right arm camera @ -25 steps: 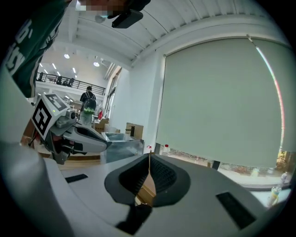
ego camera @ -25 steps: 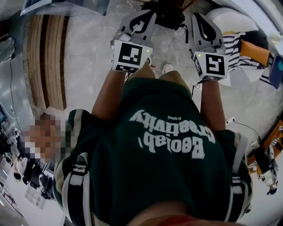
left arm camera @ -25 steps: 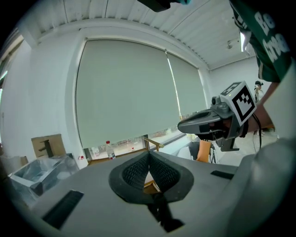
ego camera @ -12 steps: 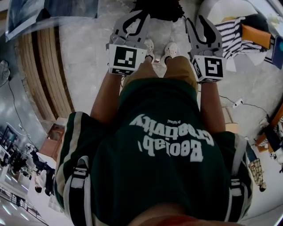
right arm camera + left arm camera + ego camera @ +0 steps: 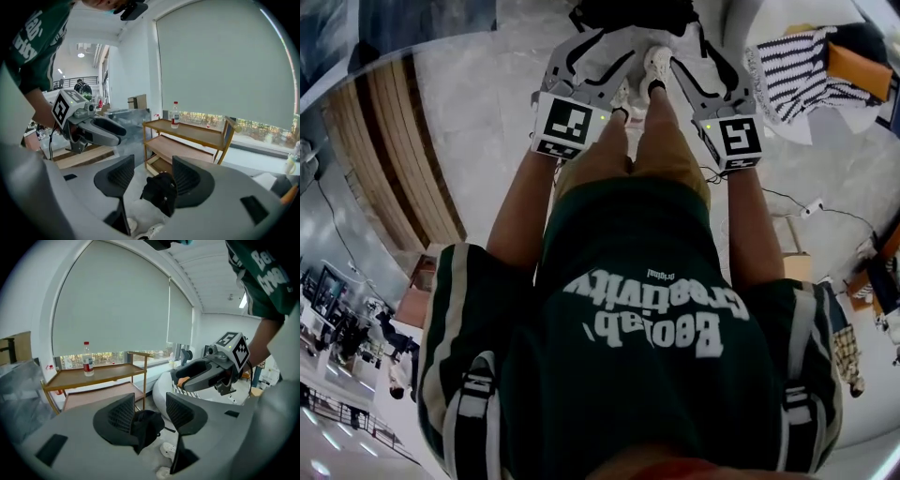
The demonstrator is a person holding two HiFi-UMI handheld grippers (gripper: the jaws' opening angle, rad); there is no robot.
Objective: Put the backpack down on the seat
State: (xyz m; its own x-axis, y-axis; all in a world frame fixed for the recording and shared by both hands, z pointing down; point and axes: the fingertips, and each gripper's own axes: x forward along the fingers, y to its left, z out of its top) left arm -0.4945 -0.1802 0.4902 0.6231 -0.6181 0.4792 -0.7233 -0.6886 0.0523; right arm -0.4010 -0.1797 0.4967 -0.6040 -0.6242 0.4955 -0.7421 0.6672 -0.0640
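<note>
The black backpack (image 5: 633, 13) appears to rest slumped on the pale floor (image 5: 478, 103), just ahead of the toes of the person's white shoes (image 5: 656, 64) and not on any seat yet. It looks like soft, limp fabric that has folded over on itself. It will probably sag and swing when lifted rather than keep its shape, and its weight depends on contents that cannot be seen. Thin cloth may slip or bunch between the pads, so a top loop, a strap or a thick fold near the upper edge would likely give the surest hold, one on each side to keep the bag level. The left gripper (image 5: 151, 412) has just been opening; its jaws stand apart with the backpack showing in the gap, and the pads do not seem to press on it. The right gripper (image 5: 153, 175) has also just been opening and frames the same dark bundle without clamping it. Off to the person's right is a white rounded seat (image 5: 161, 383) bearing a striped cloth (image 5: 792, 75), probably the goal. A wooden shelf rack (image 5: 101, 373) carrying a bottle (image 5: 87, 359) stands by the window.
</note>
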